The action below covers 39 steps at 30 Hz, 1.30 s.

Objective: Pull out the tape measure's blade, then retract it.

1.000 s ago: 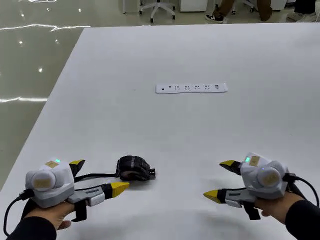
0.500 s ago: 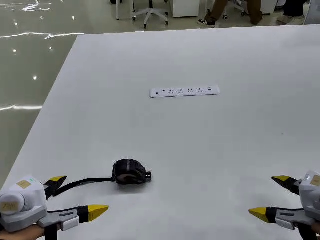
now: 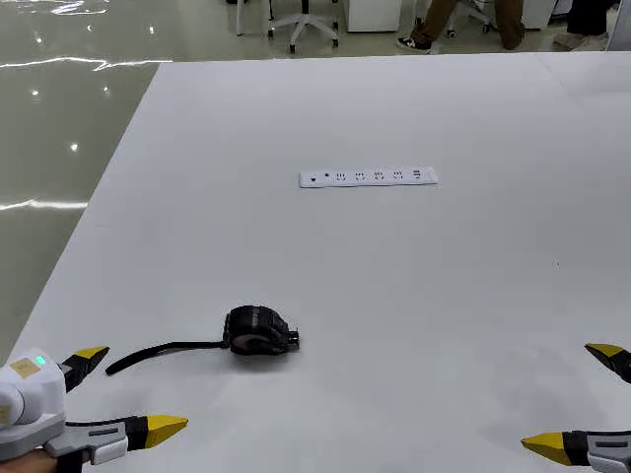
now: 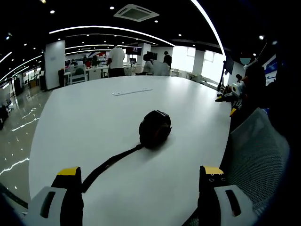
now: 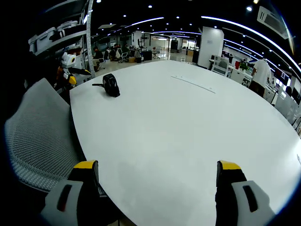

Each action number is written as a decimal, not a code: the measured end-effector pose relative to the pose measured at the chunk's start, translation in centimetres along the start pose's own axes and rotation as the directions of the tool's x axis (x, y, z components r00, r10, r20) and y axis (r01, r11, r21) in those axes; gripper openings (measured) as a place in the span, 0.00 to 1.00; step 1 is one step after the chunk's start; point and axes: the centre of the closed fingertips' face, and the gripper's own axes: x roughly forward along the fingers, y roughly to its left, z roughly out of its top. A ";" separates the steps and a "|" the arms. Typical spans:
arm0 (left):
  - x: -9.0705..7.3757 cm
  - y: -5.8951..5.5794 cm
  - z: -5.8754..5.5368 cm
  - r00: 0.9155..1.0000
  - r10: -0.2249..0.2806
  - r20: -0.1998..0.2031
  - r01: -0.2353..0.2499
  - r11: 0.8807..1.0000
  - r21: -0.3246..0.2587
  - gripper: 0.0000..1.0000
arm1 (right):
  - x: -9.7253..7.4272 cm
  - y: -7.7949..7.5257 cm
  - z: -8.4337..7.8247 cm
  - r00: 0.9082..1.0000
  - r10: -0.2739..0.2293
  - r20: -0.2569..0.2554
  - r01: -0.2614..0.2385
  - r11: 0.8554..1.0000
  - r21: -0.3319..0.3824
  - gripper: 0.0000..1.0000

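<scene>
No text is legible; the power strip's (image 3: pixel 368 177) markings seem too small

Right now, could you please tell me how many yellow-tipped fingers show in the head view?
4: two on the left gripper, bottom left; two on the right gripper, bottom right.

A white power strip (image 3: pixel 368 176) lies flat near the middle of the white table (image 3: pixel 463 286). Beyond the table's far edge, an office chair (image 3: pixel 304 20) stands on glossy floor (image 3: pixel 59 118).
</scene>
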 end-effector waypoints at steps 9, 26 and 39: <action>0.1 0.0 0.4 1.000 0.000 0.018 0.000 1.000 -0.011 1.00 | -0.1 0.2 -0.3 1.000 0.007 -0.009 -0.007 1.000 0.000 1.00; -0.1 -0.7 0.8 0.999 -0.011 0.031 0.012 1.000 -0.023 1.00 | -0.2 0.0 -0.2 1.000 0.011 0.003 -0.011 1.000 0.004 1.00; -0.1 -1.1 1.0 0.999 -0.024 0.031 0.025 0.999 -0.020 1.00 | -0.5 0.0 0.0 1.000 0.019 0.006 -0.019 1.000 0.001 1.00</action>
